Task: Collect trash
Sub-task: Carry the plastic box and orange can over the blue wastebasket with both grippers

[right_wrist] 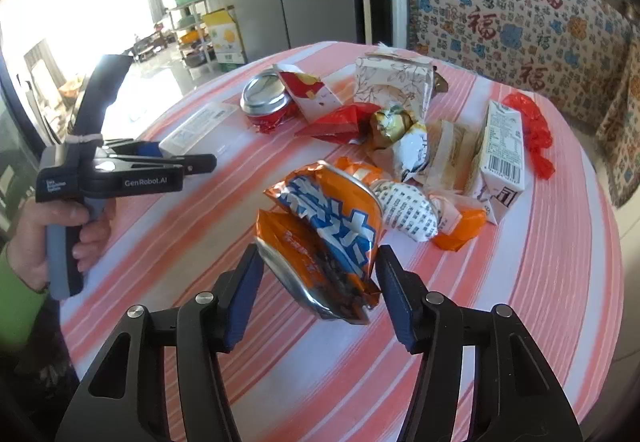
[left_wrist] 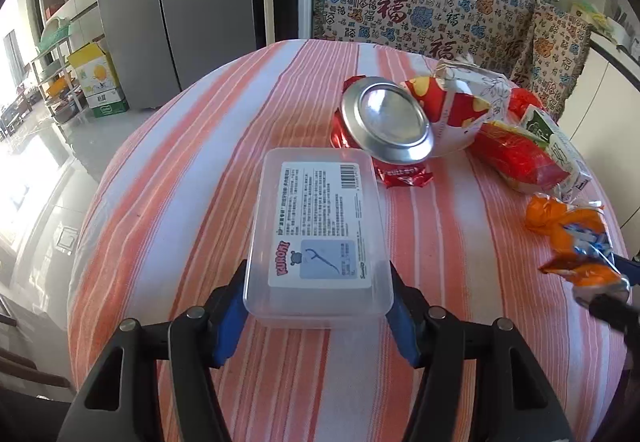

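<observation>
- Left claw (left_wrist: 318,292) sits at 6 o'clock in its own view, its blue pads pressed on both long sides of the clear plastic box (left_wrist: 320,234), which lies flat on the striped desk (left_wrist: 200,181) with its label up.
- At 12 o'clock from that box rests a crushed red can (left_wrist: 386,119), silver base toward the camera, with a red-and-white carton (left_wrist: 452,109) touching it on the right.
- Further toward 2 o'clock lie a red wrapper (left_wrist: 516,157) and a green-and-white milk carton (left_wrist: 556,145), side by side.
- Right claw (right_wrist: 318,292) has its jaws closed on the crumpled orange snack bag (right_wrist: 328,238); the bag appears raised clear of the cloth, though contact underneath is hard to judge.
- Beyond it, from 12 to 2 o'clock in the right wrist view, a floral paper box (right_wrist: 394,81), a gold foil ball (right_wrist: 390,125) and a red plastic bag (right_wrist: 532,129) remain loose.
- Progress: early. 2 pieces are gripped, no bin or bag for them shows in either view, and most of the litter is uncollected.
</observation>
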The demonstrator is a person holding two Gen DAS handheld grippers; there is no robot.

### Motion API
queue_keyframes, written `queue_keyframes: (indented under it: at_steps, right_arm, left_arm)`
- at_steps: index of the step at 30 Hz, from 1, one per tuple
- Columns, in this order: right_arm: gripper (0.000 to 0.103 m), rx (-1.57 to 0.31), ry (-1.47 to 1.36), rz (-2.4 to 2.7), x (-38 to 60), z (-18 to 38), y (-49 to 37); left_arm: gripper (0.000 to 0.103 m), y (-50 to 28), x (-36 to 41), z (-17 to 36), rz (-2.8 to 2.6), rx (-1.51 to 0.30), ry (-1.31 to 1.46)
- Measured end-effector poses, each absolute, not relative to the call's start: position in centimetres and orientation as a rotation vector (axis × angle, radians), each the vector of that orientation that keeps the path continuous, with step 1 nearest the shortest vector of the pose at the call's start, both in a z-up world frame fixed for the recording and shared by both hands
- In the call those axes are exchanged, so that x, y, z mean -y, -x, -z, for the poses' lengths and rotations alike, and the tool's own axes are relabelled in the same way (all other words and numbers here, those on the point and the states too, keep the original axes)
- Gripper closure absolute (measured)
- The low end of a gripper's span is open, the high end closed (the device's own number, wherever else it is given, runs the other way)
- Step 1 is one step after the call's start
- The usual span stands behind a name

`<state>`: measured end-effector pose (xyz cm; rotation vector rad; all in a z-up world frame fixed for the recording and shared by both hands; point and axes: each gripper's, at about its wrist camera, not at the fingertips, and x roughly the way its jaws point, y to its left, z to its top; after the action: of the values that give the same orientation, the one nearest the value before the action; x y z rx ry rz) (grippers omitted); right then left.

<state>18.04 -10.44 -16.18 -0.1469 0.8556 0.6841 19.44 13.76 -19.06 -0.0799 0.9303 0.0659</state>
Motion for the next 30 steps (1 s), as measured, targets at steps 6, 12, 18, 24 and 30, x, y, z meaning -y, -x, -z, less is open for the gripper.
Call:
queue_keyframes:
  at_steps: [6, 12, 18, 24, 30]
  right_arm:
    - [0.069, -0.901, 0.104, -0.652, 12.1, 16.3, -17.3]
    - [0.069, -0.870, 0.054, -0.626, 13.6, 15.5, -15.1]
    - [0.069, -0.844, -0.022, -0.565, 16.1, 14.7, -13.7]
    - [0.069, -0.800, -0.093, -0.489, 20.2, 13.3, -12.5]
    - [0.069, -0.743, -0.167, -0.351, 27.6, 11.5, -11.6]
  left_arm:
    - [0.041, -16.5, -12.8, 19.4, -0.003, -0.924, 0.085]
    - [0.041, -14.4, -11.6, 18.5, 0.032, -0.903, 0.117]
    - [0.041, -12.8, -8.2, 16.9, 0.108, -0.864, 0.124]
    - [0.041, -12.1, -2.8, 15.1, 0.227, -0.838, 0.089]
    - [0.041, -13.5, 4.8, 13.6, 0.384, -0.828, 0.027]
